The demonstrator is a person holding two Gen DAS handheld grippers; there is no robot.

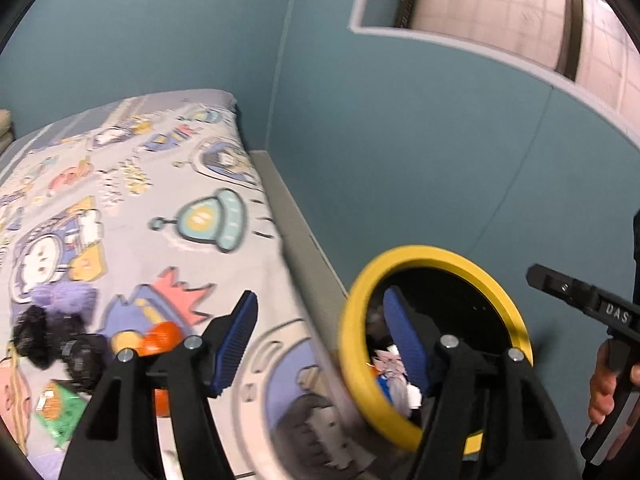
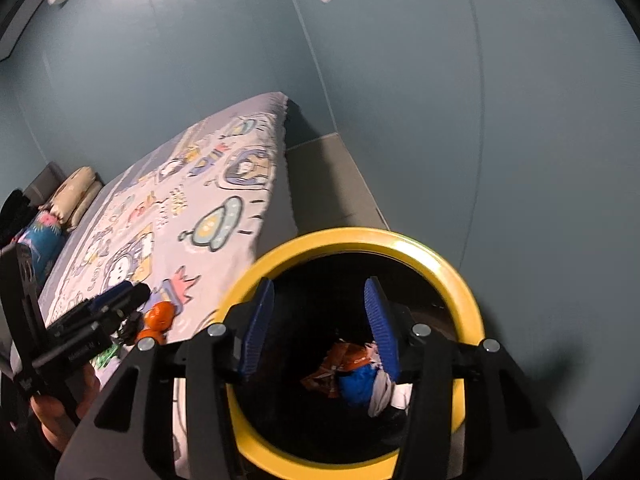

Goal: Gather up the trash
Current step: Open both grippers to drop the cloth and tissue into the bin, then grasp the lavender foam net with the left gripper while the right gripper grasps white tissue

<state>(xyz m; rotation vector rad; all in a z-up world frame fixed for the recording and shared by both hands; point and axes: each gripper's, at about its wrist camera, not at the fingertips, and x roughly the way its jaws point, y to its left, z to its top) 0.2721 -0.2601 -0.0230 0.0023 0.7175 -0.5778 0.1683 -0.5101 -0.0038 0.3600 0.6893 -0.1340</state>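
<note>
A black bin with a yellow rim (image 1: 400,256) (image 2: 460,280) stands on the floor beside the bed. It holds an orange wrapper (image 2: 340,362), something blue and white paper. My right gripper (image 2: 320,316) is open and empty right above the bin's mouth. My left gripper (image 1: 320,320) is open and empty over the bed's edge, left of the bin; it also shows in the right wrist view (image 2: 116,300). On the bedspread lie an orange object (image 1: 162,338) (image 2: 160,316), a green packet (image 1: 58,404) and black and purple fluffy things (image 1: 48,328).
The bed has a cartoon-print cover (image 1: 132,208) and pillows at its far end (image 2: 76,196). Teal walls (image 1: 400,140) close in behind and to the right. A grey floor strip (image 2: 332,184) runs between bed and wall. A window (image 1: 500,8) sits high up.
</note>
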